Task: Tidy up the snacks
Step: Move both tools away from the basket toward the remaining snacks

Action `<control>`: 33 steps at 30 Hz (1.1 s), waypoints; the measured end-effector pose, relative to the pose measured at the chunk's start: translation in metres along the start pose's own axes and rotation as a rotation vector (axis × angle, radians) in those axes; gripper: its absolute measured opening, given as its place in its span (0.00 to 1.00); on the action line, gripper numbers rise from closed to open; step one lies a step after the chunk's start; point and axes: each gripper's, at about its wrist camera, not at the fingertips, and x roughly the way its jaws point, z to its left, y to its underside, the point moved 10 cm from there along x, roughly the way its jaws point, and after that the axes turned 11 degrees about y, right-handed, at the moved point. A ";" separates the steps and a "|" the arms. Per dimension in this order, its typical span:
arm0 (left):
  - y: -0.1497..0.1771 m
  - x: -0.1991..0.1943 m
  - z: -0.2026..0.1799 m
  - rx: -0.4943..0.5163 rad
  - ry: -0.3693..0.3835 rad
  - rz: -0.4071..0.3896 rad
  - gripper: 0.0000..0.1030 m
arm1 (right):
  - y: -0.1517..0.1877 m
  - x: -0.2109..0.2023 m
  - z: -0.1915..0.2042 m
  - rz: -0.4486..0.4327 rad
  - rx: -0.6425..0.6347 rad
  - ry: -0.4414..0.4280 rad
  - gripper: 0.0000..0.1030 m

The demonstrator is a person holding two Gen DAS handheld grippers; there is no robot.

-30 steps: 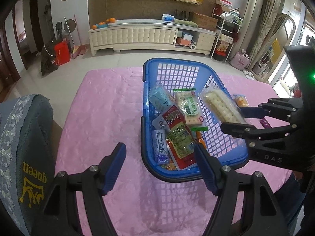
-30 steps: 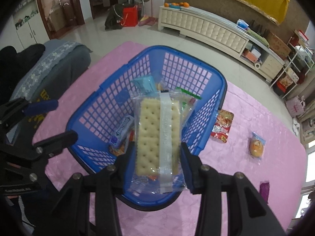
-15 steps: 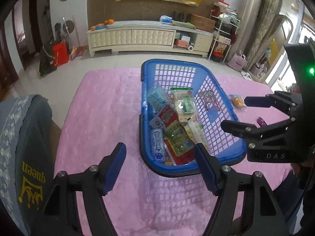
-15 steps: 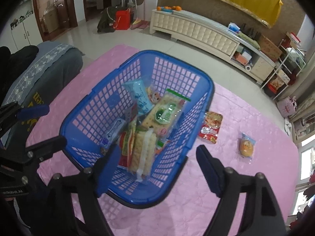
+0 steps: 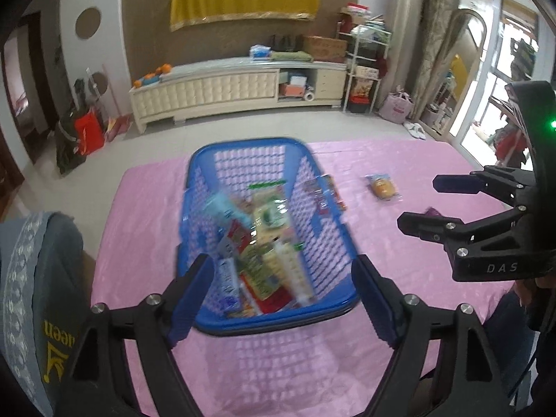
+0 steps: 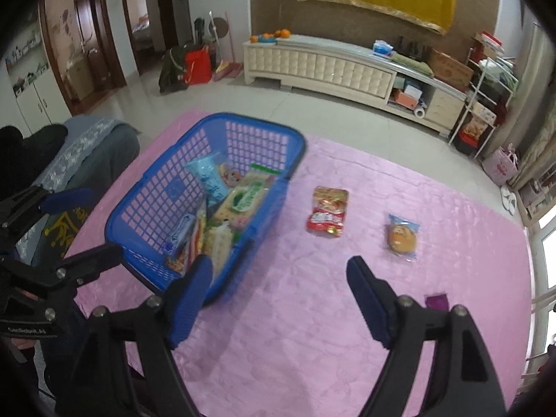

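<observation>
Both grippers are wide open and empty: the left gripper [image 5: 283,295] has just been opening, over the basket [image 5: 278,319]. The red packet [image 6: 327,211] lies ahead of the right gripper [image 6: 279,299], the bun [image 6: 402,237] ahead-right. Both wrappers look light, crinkly and slippery, the bun squashable; pinch across the middle, gently.

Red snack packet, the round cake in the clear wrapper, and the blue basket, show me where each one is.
red snack packet [image 6: 327,210], right wrist view, middle of the packet.
round cake [image 6: 402,237], right wrist view, on the cake inside its wrapper.
blue basket [image 6: 239,119], right wrist view, far rim.
</observation>
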 end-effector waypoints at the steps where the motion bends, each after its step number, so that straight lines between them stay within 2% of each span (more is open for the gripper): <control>1: -0.003 0.002 -0.007 0.009 0.004 -0.001 0.79 | 0.002 -0.002 -0.006 -0.003 0.006 0.002 0.80; 8: -0.017 0.019 -0.052 0.047 0.046 0.003 0.79 | 0.022 -0.008 -0.058 -0.004 0.055 0.017 0.80; 18: -0.024 0.068 -0.116 0.108 0.075 0.065 0.79 | 0.054 -0.001 -0.129 -0.022 0.167 0.012 0.80; 28: -0.025 0.131 -0.155 0.128 0.092 0.161 0.79 | 0.081 0.028 -0.183 -0.006 0.231 0.016 0.80; 33: -0.021 0.166 -0.163 0.132 0.084 0.213 0.79 | 0.082 0.043 -0.209 -0.034 0.272 0.024 0.80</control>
